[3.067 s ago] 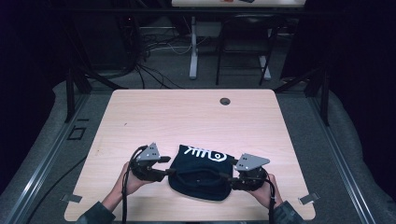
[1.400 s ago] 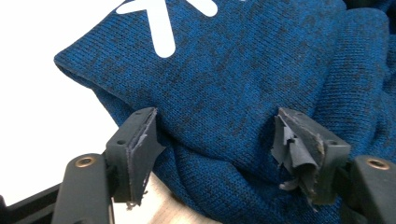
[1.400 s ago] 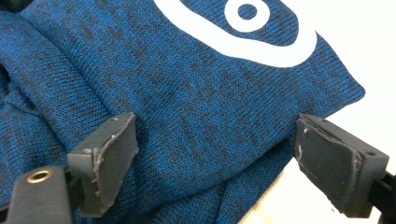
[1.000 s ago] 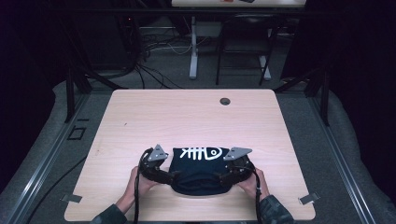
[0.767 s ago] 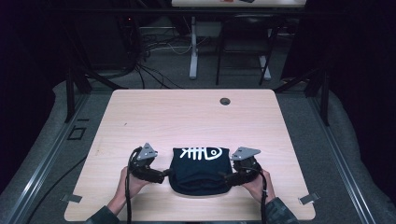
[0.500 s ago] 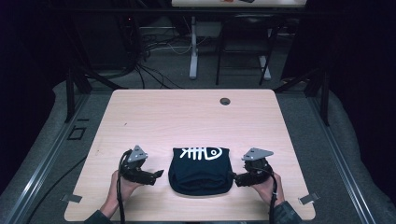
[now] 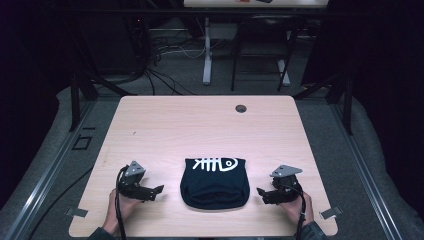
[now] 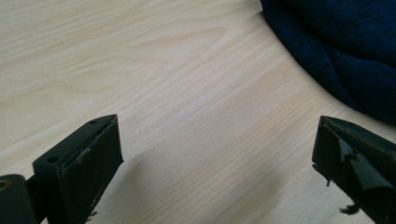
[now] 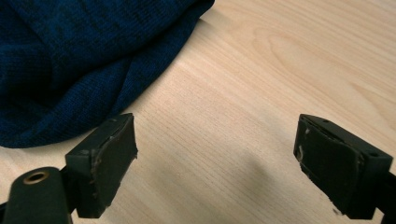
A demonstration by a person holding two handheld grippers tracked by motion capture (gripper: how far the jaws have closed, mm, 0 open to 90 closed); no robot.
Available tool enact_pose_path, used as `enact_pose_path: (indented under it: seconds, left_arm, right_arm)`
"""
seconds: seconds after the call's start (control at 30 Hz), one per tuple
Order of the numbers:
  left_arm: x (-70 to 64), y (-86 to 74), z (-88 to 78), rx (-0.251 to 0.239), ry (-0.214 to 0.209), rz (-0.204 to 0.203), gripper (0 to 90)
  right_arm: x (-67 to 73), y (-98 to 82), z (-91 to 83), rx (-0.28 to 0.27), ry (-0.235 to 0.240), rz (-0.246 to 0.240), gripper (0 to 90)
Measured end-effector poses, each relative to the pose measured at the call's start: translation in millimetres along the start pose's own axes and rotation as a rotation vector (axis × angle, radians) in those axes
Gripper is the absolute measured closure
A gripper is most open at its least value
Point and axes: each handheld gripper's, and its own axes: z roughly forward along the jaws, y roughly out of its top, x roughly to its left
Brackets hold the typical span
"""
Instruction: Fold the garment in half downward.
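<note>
A folded dark navy garment [image 7: 215,183] with a white fish-skeleton print lies near the front middle of the light wooden table [image 7: 200,130]. To its left my left gripper [image 7: 156,190] rests open on the table, a short gap from the cloth. In the left gripper view the gripper [image 8: 215,163] holds nothing, and the navy garment [image 8: 345,51] fills the upper right. On the garment's other side my right gripper [image 7: 261,193] is also open and apart from it. In the right gripper view the gripper [image 9: 215,158] has bare wood between its jaws, with the garment [image 9: 70,60] at upper left.
A round cable hole [image 7: 241,108] sits near the table's far edge. Beyond the table stand desk legs [image 7: 207,50] and floor cables [image 7: 165,75] on a dark floor. Metal brackets [image 7: 331,213] stick out at the front corners.
Both grippers let go of the garment's sides and drew outward, left going left and right going right. The garment now lies folded and still between them.
</note>
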Motion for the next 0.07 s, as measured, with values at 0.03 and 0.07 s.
enact_pose_path:
  seconds: [0.03,0.07]
  left_arm:
    - [0.0,0.0,0.0,0.000,0.000,0.000,1.3]
    - [0.3,-0.3,1.3,0.005,-0.004,0.004,1.3]
  right_arm:
    - [0.0,0.0,0.0,0.000,0.000,0.000,12.5]
    - [0.0,-0.2,1.4,0.007,0.002,-0.008,12.5]
